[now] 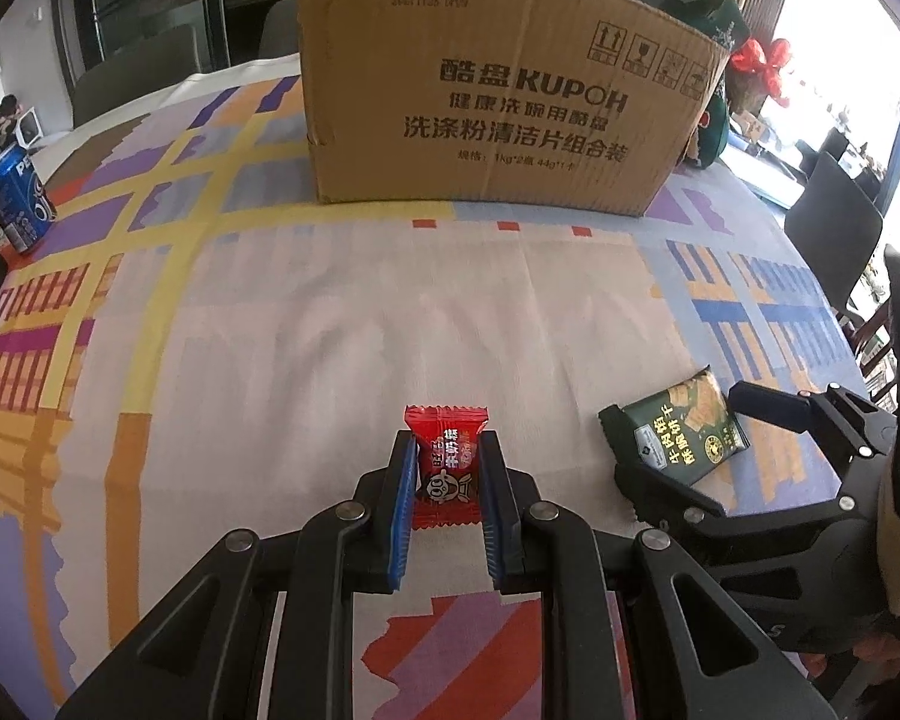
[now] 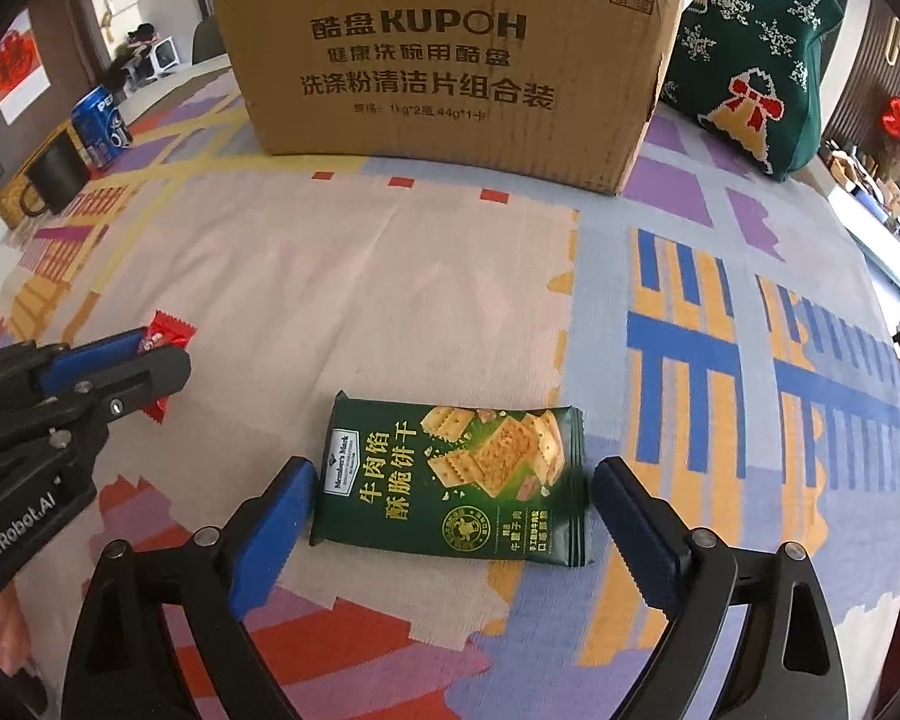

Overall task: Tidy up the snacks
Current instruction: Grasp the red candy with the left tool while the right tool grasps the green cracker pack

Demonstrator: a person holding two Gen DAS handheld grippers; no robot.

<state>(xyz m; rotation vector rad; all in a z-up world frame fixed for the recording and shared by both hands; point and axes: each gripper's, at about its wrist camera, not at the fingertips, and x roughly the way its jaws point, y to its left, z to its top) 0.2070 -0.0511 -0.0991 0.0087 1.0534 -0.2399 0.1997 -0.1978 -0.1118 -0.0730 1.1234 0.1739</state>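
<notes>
**Count of things on the patterned tablecloth**

Two wrapped snacks are counted: one small red candy wrapper [image 1: 447,468], pinched between the fingers of the left gripper [image 1: 448,456], and one flat green cracker packet [image 2: 450,483], lying between the wide-apart fingers of the right gripper [image 2: 453,480]. One brown cardboard box [image 2: 450,54] is seen well beyond both sets of fingertips. One blue drink can [image 1: 15,195], one black mug [image 2: 54,180] and one green knitted bag [image 2: 750,54] are also counted.
</notes>
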